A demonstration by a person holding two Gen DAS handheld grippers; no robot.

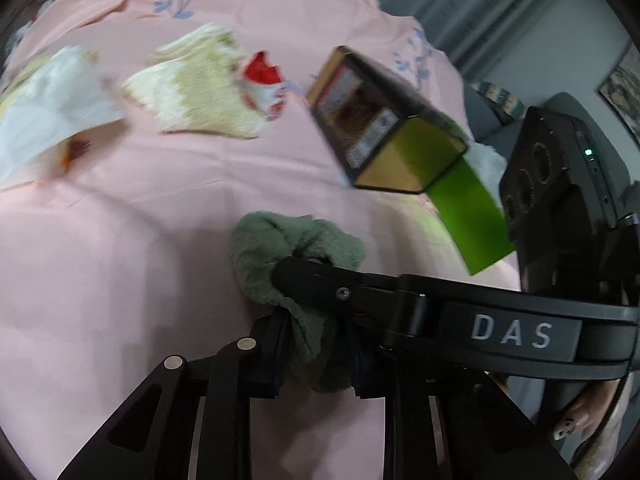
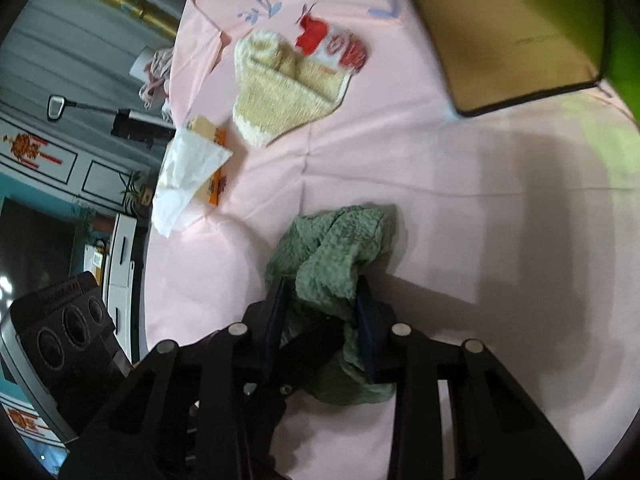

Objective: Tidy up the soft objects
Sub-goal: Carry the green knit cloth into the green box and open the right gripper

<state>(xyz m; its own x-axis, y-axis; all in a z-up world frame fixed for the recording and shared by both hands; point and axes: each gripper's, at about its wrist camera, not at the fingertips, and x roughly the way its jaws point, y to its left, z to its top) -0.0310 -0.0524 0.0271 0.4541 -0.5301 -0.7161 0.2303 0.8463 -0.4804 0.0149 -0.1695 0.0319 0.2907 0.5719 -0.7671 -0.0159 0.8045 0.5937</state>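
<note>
A crumpled green towel cloth (image 1: pixel 264 248) (image 2: pixel 344 248) lies on the pink sheet (image 1: pixel 120 260) (image 2: pixel 500 220). In the left wrist view my left gripper (image 1: pixel 318 360) is shut on the near end of the cloth, which bunches between its pads. One finger (image 1: pixel 320 284) of the right gripper crosses from the right and digs into the same cloth. In the right wrist view my right gripper (image 2: pixel 320 312) has the cloth pinched between its blue pads, with a dark finger (image 2: pixel 312 344) of the left gripper beneath it.
Farther back lie a cream knitted piece (image 1: pixel 200 88) (image 2: pixel 280 100), a red-and-white pouch (image 1: pixel 264 80) (image 2: pixel 332 44) and white tissue on an orange pack (image 1: pixel 52 108) (image 2: pixel 188 168). An open box with a green flap (image 1: pixel 380 120) (image 2: pixel 508 40) stands at the right.
</note>
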